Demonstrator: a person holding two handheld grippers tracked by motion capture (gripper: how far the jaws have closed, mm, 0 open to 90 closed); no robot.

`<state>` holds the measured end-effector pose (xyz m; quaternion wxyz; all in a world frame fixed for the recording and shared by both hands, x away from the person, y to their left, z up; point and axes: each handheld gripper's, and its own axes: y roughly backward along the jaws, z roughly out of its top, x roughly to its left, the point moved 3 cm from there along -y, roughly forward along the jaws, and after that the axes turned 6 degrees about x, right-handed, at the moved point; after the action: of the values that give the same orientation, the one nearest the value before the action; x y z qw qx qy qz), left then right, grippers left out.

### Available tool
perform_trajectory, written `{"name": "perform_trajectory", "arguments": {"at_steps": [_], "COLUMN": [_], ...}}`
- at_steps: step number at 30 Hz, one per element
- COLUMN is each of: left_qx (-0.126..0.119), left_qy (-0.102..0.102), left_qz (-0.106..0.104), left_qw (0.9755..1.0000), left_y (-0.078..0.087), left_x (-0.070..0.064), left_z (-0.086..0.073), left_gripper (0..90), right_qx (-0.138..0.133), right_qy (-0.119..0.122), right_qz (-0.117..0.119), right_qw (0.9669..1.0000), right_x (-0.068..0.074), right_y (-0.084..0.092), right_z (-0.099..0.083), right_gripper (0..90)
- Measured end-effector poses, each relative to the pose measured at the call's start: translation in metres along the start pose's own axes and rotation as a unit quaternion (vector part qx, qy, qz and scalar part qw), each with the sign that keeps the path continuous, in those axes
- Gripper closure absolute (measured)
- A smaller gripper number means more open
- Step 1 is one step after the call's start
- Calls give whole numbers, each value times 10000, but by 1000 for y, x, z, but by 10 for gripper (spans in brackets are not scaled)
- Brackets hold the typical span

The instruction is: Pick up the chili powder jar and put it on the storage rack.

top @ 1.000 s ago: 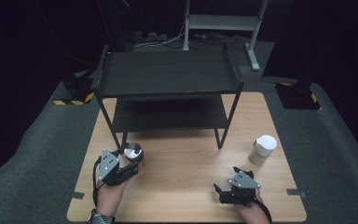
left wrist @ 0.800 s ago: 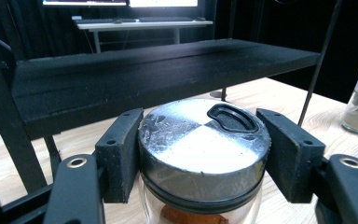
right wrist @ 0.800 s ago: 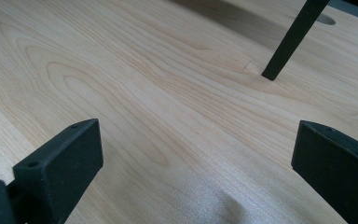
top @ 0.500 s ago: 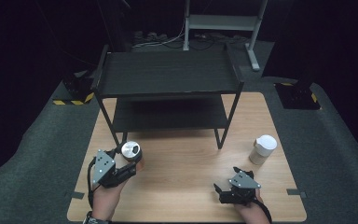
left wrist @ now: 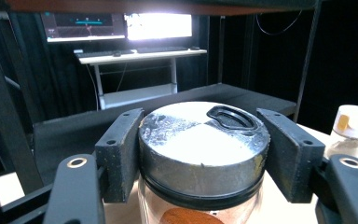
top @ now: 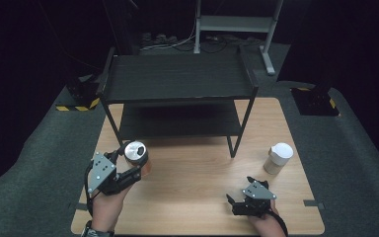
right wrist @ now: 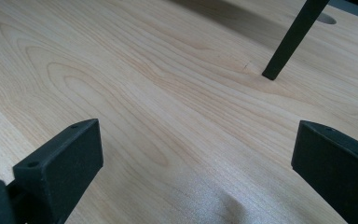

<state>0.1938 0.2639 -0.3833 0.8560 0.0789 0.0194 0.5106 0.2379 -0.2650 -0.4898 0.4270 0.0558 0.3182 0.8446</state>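
Holding the silver-lidded jar clamped in my left gripper, just in front of the black shelf rack; placement remains. My right gripper rests wide open, empty.

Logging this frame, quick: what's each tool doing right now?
Left tool: closed on the metal-lidded glass jar.
Right tool: open, holding nothing.

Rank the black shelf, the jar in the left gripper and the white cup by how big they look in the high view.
1. Black shelf, by far.
2 and 3. Jar and white cup look alike; no ranking between them.
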Motion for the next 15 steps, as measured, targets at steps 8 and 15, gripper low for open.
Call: {"name": "perform_trajectory", "arguments": {"at_steps": [8, 15], "left_qx": [-90, -170], "left_qy": [-8, -46], "left_qz": [-19, -24], "left_qw": [10000, 9998], "left_y": [2, 3], "left_x": [2, 2], "left_z": [17, 30], "left_gripper": [346, 346], "right_qx": [0, -2], "right_qy": [-6, -4], "right_qz": [12, 20], "right_qw": [10000, 10000], "right_x": [-1, -1], "right_y": [0, 0], "right_z": [0, 0], "right_gripper": [10, 10]}}
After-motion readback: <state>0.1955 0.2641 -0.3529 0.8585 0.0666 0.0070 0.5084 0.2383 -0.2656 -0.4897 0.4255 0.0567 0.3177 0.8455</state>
